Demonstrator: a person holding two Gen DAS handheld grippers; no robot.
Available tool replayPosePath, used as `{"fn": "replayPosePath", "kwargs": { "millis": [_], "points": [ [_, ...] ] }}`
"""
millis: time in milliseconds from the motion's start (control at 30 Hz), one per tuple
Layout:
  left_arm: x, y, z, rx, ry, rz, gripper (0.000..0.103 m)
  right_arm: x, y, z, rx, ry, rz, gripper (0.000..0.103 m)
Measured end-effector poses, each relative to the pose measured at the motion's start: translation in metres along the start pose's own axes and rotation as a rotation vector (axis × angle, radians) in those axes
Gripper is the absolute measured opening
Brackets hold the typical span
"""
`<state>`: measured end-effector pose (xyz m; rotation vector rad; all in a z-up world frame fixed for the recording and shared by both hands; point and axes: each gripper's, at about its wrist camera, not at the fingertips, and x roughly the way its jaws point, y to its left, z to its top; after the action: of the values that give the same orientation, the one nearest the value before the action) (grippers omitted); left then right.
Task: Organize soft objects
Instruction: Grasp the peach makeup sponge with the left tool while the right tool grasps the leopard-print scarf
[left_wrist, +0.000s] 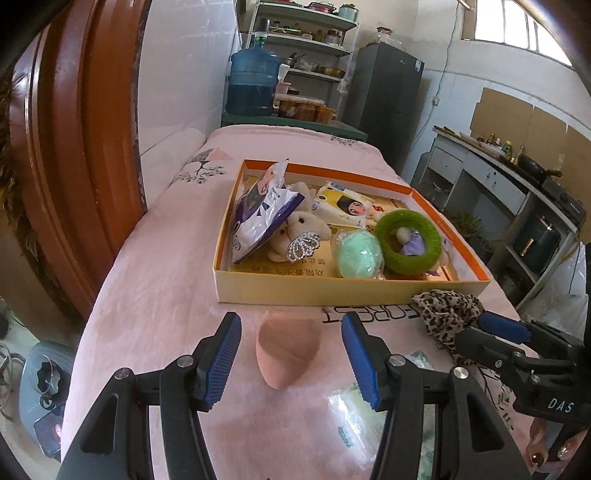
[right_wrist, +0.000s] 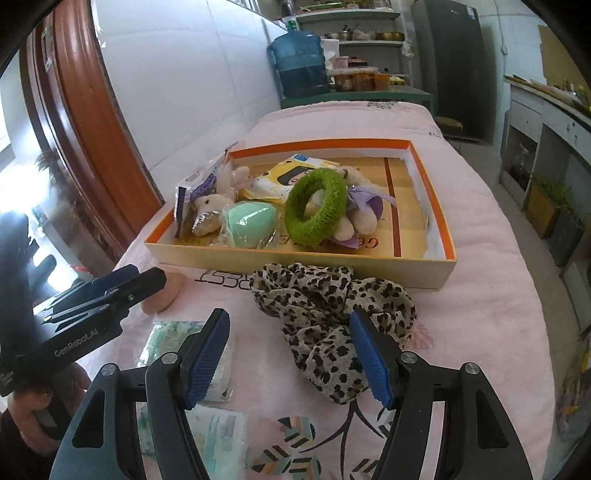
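Observation:
An orange-rimmed cardboard box (left_wrist: 258, 291) (right_wrist: 417, 273) stands on the pink bed cover. It holds a green knitted ring (left_wrist: 408, 242) (right_wrist: 316, 205), a mint sponge (left_wrist: 360, 258) (right_wrist: 249, 223), plush rabbits (left_wrist: 295, 232), a tissue pack (left_wrist: 343, 205) and a purple-white bag (left_wrist: 258, 210). A pink egg-shaped sponge (left_wrist: 288, 347) (right_wrist: 164, 293) lies in front of the box, between the fingers of my open left gripper (left_wrist: 291, 360). A leopard-print scarf (right_wrist: 332, 314) (left_wrist: 447, 317) lies in a heap at my open right gripper (right_wrist: 290, 356), partly between its fingers.
Clear plastic packets (right_wrist: 218, 373) (left_wrist: 347, 417) lie on the cover near me. A brown door (left_wrist: 66, 147) stands at the left. A water jug (left_wrist: 253, 83), shelves and a dark fridge (left_wrist: 388, 96) stand beyond the bed. A counter (left_wrist: 498, 173) runs along the right.

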<state>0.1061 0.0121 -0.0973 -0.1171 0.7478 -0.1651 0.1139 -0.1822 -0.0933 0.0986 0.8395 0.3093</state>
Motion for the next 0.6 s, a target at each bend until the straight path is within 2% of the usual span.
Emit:
{"fn": "replayPosePath", "kwargs": {
  "millis": [300, 500, 600],
  "points": [
    [0.019, -0.002, 0.000, 0.008, 0.056, 0.005, 0.056, 0.013, -0.002, -0.003, 0.004, 0.032, -0.021, 0.069],
    [0.034, 0.005, -0.002, -0.035, 0.115, -0.012, 0.056, 0.021, -0.006, -0.007, 0.023, 0.054, -0.026, 0.069],
    [0.034, 0.008, -0.003, -0.047, 0.112, -0.013, 0.053, 0.022, -0.008, -0.008, 0.036, 0.055, -0.020, 0.069]
  ]
}}
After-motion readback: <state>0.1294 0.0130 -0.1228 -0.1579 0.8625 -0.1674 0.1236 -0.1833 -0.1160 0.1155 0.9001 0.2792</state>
